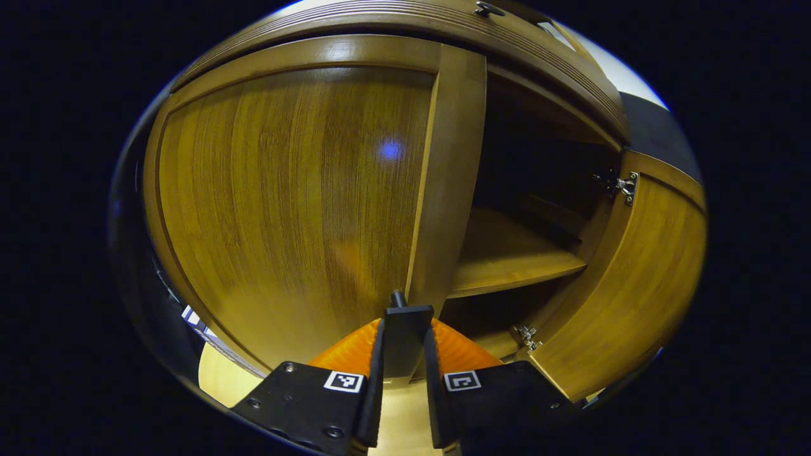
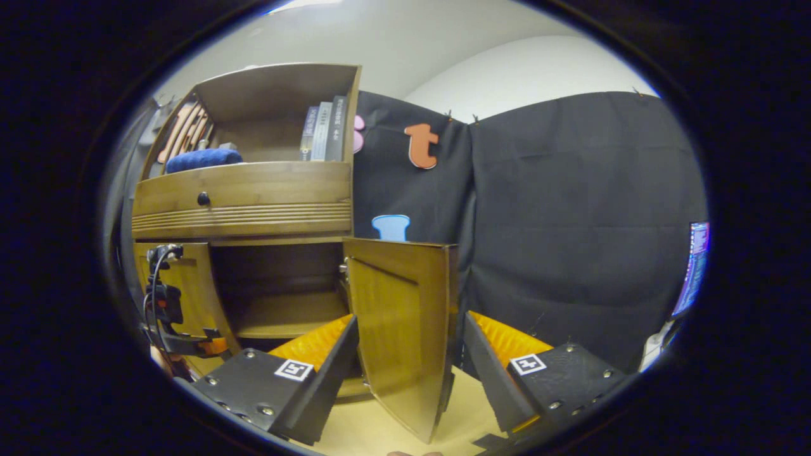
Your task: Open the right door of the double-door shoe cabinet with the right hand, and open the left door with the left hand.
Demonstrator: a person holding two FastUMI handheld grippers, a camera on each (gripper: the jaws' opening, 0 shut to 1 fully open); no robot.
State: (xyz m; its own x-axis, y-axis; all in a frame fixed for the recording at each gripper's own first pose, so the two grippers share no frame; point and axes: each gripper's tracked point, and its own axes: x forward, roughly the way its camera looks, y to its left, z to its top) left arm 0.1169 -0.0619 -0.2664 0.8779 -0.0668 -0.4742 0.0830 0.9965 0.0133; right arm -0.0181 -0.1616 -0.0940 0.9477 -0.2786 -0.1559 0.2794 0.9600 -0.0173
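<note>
Left gripper view: my left gripper is clamped on the small knob at the free edge of the left door, which is barely ajar; next move is a pull outward along the hinge arc. The right door already stands wide, between my right gripper's parted fingers, which don't touch it. The shoe cabinet's inner shelf looks bare; books sit in the open top compartment.

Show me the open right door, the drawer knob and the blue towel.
Right door (image 2: 402,329): right gripper view, middle of its inner face.
Drawer knob (image 2: 203,199): right gripper view, on the knob's round head.
Blue towel (image 2: 203,158): right gripper view, middle of the roll.
</note>
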